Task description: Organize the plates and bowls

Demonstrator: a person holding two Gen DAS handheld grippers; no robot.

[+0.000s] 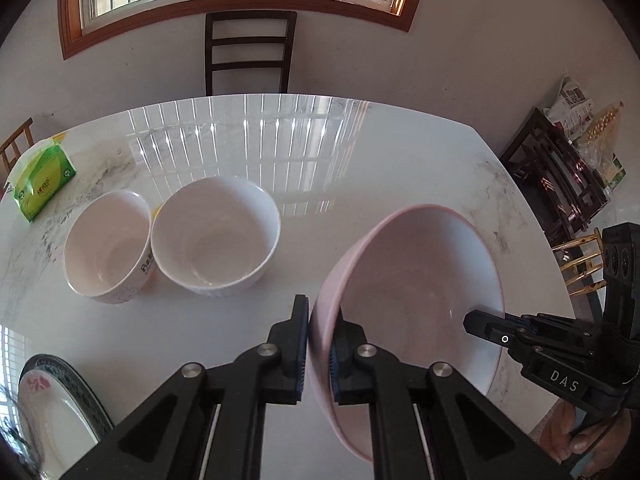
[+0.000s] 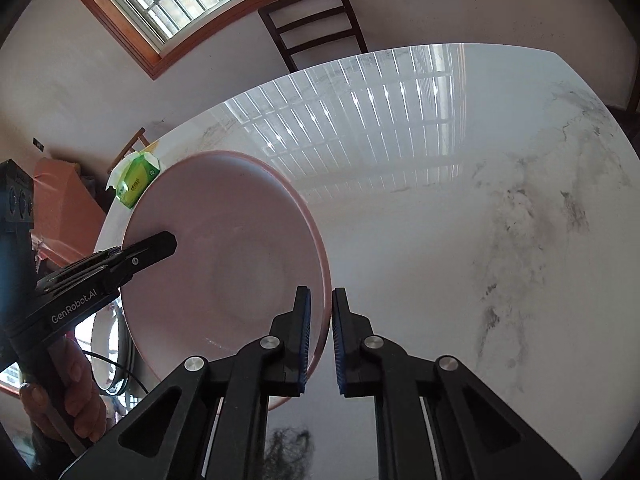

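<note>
Left gripper (image 1: 320, 344): clamped on the near rim of the pink bowl (image 1: 416, 296), which is tilted.
Right gripper (image 2: 320, 340): pinching the bowl's opposite rim.
Two white bowls (image 1: 216, 236): ahead-left of the left gripper, touching, on the marble table (image 1: 360, 152).
Patterned plate (image 1: 60, 404): lower left.

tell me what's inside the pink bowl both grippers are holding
The pink bowl looks empty: its inside shows bare and smooth in both views. Only gripper fingers reach over its rim, the left gripper and right gripper. The table under it is hidden.
</note>
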